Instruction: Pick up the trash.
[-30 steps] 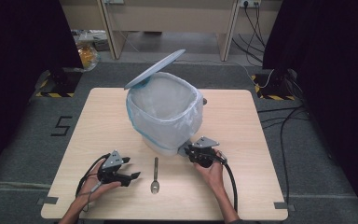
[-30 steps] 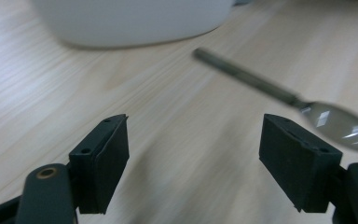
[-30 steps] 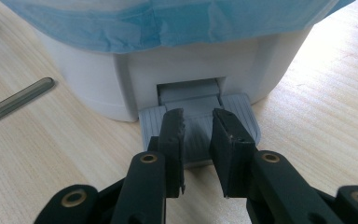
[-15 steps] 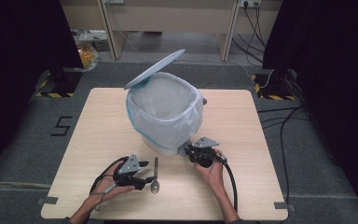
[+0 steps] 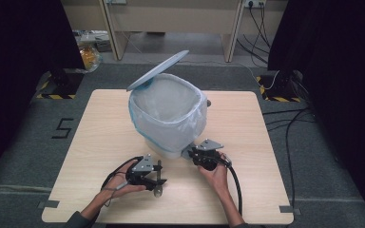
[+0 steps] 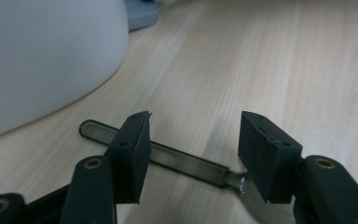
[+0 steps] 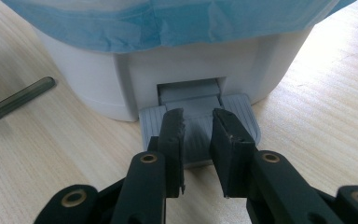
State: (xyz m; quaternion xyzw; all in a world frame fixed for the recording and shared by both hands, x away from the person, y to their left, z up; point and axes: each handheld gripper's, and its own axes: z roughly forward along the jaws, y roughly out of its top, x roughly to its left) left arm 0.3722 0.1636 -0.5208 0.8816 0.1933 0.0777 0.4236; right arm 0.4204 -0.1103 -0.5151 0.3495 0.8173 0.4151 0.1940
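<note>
Pale wood tabletop [image 5: 100, 123] carries a white pedal bin [image 5: 168, 118] lined with a translucent blue bag [image 7: 168, 23], its grey lid [image 5: 158, 70] tilted up and open. At the bin's near base a ribbed grey foot pedal [image 7: 242, 119] sticks out; the right gripper [image 7: 196, 123] rests over it, fingers [image 7: 172, 140] nearly closed with a narrow gap, gripping nothing. Near the bin's front, a metal spoon [image 6: 182, 161] with a dark, flat handle lies on the wood. The left gripper [image 6: 193, 140] straddles that handle, fingers [image 6: 133, 149] spread wide, released.
</note>
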